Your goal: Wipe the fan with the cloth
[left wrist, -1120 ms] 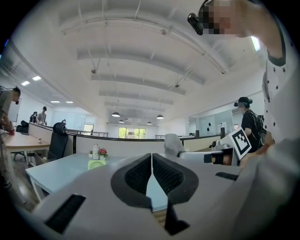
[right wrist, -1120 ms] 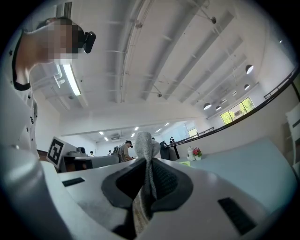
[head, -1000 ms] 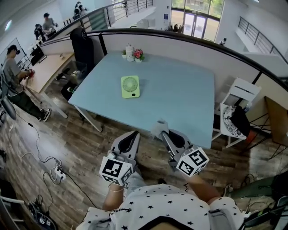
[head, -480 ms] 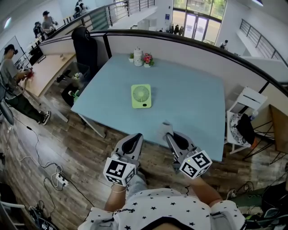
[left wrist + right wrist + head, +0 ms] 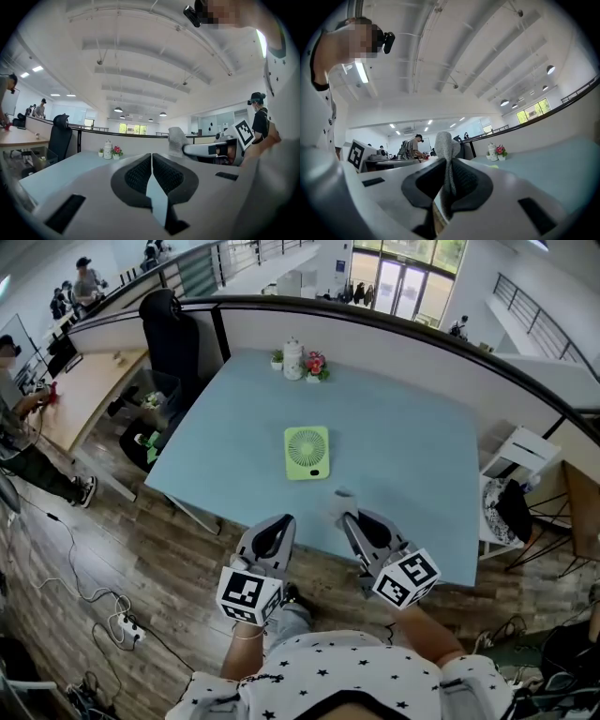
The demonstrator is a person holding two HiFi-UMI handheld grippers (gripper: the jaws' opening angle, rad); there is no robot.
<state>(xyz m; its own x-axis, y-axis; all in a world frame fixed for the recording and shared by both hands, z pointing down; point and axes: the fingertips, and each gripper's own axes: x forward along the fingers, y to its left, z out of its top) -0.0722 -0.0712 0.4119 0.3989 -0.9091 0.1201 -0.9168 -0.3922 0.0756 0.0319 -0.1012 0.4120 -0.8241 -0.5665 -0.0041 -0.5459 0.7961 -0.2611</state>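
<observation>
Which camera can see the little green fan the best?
The head view. It looks down on the whole green fan, lying flat on the blue table, round grille up. The left gripper view shows no fan at all. The right gripper view shows at most a tiny green sliver.

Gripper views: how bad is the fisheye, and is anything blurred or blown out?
Left gripper view: strong fisheye, dark corners, shut left tool sharp. Right gripper view: same fisheye, cloth in the right tool sharp, ceiling light blown out. Head view: milder curve, fan crisp.
</observation>
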